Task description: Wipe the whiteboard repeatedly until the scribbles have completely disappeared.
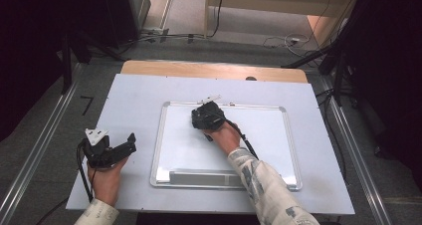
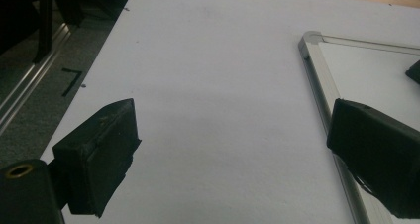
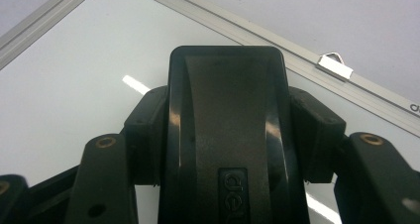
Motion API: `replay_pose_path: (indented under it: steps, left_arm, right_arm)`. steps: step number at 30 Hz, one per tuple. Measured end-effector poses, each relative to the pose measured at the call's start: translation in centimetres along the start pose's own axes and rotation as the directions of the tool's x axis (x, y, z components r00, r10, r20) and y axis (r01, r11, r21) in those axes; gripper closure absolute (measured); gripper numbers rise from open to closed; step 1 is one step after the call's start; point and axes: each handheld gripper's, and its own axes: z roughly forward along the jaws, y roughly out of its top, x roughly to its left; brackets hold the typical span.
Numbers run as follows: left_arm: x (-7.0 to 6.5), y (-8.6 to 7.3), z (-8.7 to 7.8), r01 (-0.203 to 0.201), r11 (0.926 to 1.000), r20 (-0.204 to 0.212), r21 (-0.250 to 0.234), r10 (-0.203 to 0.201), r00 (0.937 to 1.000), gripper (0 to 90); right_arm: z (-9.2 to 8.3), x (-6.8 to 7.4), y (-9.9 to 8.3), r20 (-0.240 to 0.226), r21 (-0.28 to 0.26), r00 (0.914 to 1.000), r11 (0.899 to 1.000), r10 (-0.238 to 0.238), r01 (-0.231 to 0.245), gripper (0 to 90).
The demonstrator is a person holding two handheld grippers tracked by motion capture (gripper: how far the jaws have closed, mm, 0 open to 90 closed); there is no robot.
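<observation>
A white whiteboard [image 1: 263, 135] with a silver frame lies flat on the pale sheet covering the table. My right gripper [image 1: 206, 119] rests on the board's upper left part, shut on a black whiteboard eraser [image 3: 228, 85]. In the right gripper view the gripper [image 3: 229, 135] has a pad pressing each side of the eraser, over the board's white surface [image 3: 74, 80]. To the left of the board, my left gripper [image 1: 130, 145] sits near the table, open. In its own view the gripper [image 2: 233, 120] has wide jaws with only bare sheet between them, and the board's frame [image 2: 319, 70] is at the right.
A pen tray [image 1: 204, 177] runs along the board's near edge, and a metal hanger clip [image 3: 336, 66] sits on its far edge. The wooden tabletop [image 1: 214, 69] shows past the sheet. Cables [image 1: 293, 40] and dark stands are on the floor beyond.
</observation>
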Motion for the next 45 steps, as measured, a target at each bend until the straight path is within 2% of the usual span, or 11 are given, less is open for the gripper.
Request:
replay_pose_path:
  steps: [19,27,37,40,45]
  left_arm:
    - [0.1,-0.1,0.0,0.008,1.0000,-0.004,0.003,-0.008,1.0000,6.1]
    - [0.1,-0.1,0.0,0.007,1.0000,-0.003,0.006,-0.007,1.0000,6.1]
    - [-0.1,0.0,0.2,0.003,1.0000,0.000,0.008,-0.003,1.0000,6.1]
    - [-0.1,0.0,0.2,0.003,1.0000,0.001,0.008,-0.003,1.0000,6.1]
    - [0.0,0.0,0.1,0.005,1.0000,0.001,0.006,-0.005,1.0000,6.1]
  right_arm:
    - [-1.6,-4.1,-1.9,0.033,0.004,0.9979,0.998,0.056,-0.056,38.6]
    - [-2.1,-5.4,-2.5,0.025,-0.009,0.9961,0.996,0.084,-0.084,38.4]
    - [-2.1,-5.4,-2.5,0.002,-0.020,0.9914,0.991,0.131,-0.131,38.3]
    - [-1.9,-5.2,-2.4,-0.012,-0.026,0.9908,0.991,0.134,-0.135,38.3]
    - [-1.6,-4.1,-2.0,-0.015,-0.024,0.9938,0.994,0.111,-0.111,38.3]
